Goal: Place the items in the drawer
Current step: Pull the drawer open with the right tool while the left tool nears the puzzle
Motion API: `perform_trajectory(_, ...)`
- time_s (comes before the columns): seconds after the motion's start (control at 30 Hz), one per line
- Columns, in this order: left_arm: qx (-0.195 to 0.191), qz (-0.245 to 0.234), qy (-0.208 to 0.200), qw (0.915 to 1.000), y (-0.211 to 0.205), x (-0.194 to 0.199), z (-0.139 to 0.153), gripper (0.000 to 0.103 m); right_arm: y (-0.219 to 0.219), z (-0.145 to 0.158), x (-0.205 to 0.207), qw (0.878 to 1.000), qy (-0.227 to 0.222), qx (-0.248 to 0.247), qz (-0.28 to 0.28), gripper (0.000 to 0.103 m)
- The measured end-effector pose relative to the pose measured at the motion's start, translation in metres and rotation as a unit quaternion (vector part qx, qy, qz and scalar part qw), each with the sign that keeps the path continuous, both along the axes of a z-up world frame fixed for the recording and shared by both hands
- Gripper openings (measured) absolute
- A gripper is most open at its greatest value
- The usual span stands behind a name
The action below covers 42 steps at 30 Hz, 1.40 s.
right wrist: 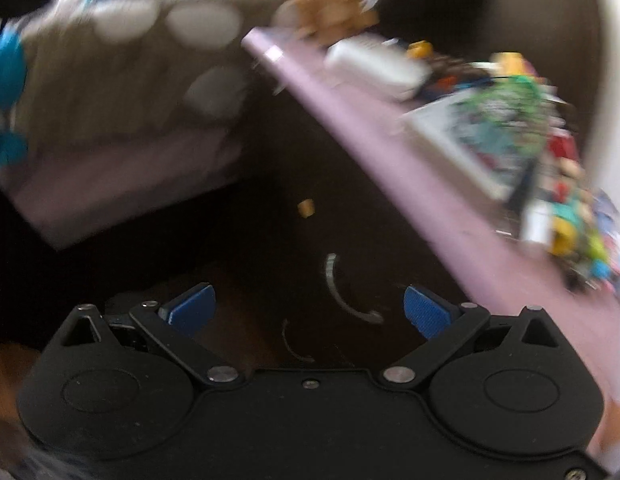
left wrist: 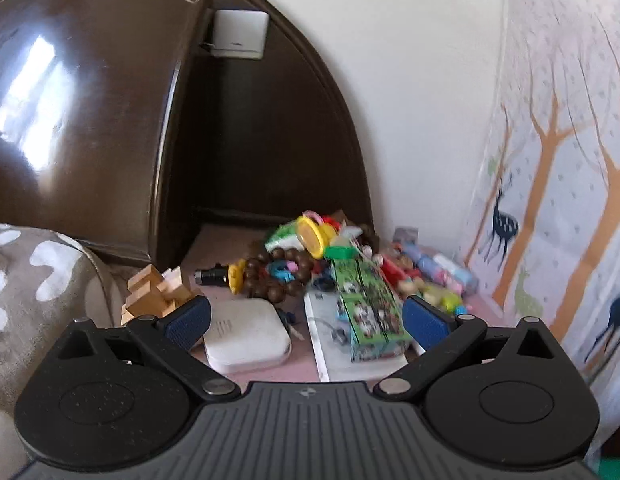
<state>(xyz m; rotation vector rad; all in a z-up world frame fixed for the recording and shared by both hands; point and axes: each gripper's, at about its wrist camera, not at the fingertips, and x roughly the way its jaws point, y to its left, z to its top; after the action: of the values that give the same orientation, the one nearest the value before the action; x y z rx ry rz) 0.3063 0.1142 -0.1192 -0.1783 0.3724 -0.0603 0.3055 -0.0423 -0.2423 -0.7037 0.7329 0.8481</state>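
A pink-topped nightstand carries a heap of small things: a white flat box, a green printed carton, a string of brown beads, a wooden block puzzle, a yellow lid. My left gripper hovers open over the white box and the carton, holding nothing. In the blurred, tilted right wrist view, my right gripper is open and empty before the nightstand's dark front, where a curved metal drawer handle shows. The pink top runs diagonally above.
A glossy dark headboard and a grey patterned blanket lie left. A white wall box sits behind. A curtain with deer and trees hangs right of the nightstand. Small toys crowd its right edge.
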Motion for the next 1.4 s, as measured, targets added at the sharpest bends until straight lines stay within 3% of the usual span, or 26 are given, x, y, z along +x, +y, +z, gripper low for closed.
perform_trajectory(0.3,-0.034,0.007,-0.022,0.9991,0.026,0.010,-0.009,0.103,0.030,-0.041,0.019,0.995,0.008,-0.068,0.075,0.097)
perform_trajectory(0.37,-0.037,0.010,-0.021,0.9990,0.030,0.010,-0.010,0.103,0.032,-0.051,0.025,0.994,0.000,-0.091,0.063,0.046)
perform_trajectory(0.4,-0.042,0.011,-0.020,0.9989,0.032,0.010,-0.012,0.103,0.033,-0.055,0.028,0.993,-0.005,-0.104,0.056,0.007)
perform_trajectory(0.43,-0.048,0.013,-0.019,0.9986,0.035,0.010,-0.013,0.103,0.032,-0.058,0.032,0.993,-0.003,-0.111,0.049,0.003)
perform_trajectory(0.5,-0.057,0.012,-0.016,0.9982,0.038,0.012,-0.015,0.103,0.033,-0.064,0.037,0.991,-0.005,-0.127,0.038,0.003)
perform_trajectory(0.67,-0.062,0.005,-0.015,0.9979,0.041,0.012,-0.018,0.103,0.047,-0.072,0.010,0.979,-0.089,-0.171,0.070,0.003)
perform_trajectory(0.7,-0.064,0.006,-0.014,0.9978,0.042,0.012,-0.019,0.103,0.049,-0.071,0.005,0.976,-0.107,-0.174,0.079,0.012)
perform_trajectory(0.73,-0.066,0.007,-0.014,0.9977,0.044,0.012,-0.019,0.103,0.051,-0.070,0.003,0.973,-0.123,-0.177,0.079,0.037)
perform_trajectory(0.77,-0.068,0.008,-0.013,0.9976,0.045,0.013,-0.020,0.103,0.050,-0.071,0.001,0.971,-0.134,-0.180,0.076,0.046)
perform_trajectory(0.8,-0.070,0.009,-0.013,0.9974,0.046,0.013,-0.020,0.103,0.050,-0.072,0.003,0.971,-0.136,-0.184,0.072,0.047)
perform_trajectory(0.87,-0.072,0.011,-0.012,0.9973,0.048,0.013,-0.021,0.103,0.050,-0.073,0.004,0.971,-0.131,-0.188,0.069,0.046)
perform_trajectory(0.93,-0.073,0.011,-0.012,0.9972,0.048,0.014,-0.022,0.103,0.050,-0.077,0.005,0.969,-0.132,-0.196,0.067,0.034)
perform_trajectory(1.07,-0.072,0.007,-0.012,0.9973,0.046,0.014,-0.023,0.103,0.050,-0.093,0.008,0.968,-0.124,-0.210,0.066,0.023)
perform_trajectory(1.23,-0.058,-0.001,-0.013,0.9982,0.039,0.013,-0.022,0.103,0.056,-0.098,0.011,0.969,-0.116,-0.208,0.063,0.025)
perform_trajectory(1.4,-0.055,-0.011,-0.015,0.9983,0.033,0.011,-0.021,0.103,0.055,-0.093,0.018,0.975,-0.069,-0.201,0.072,0.027)
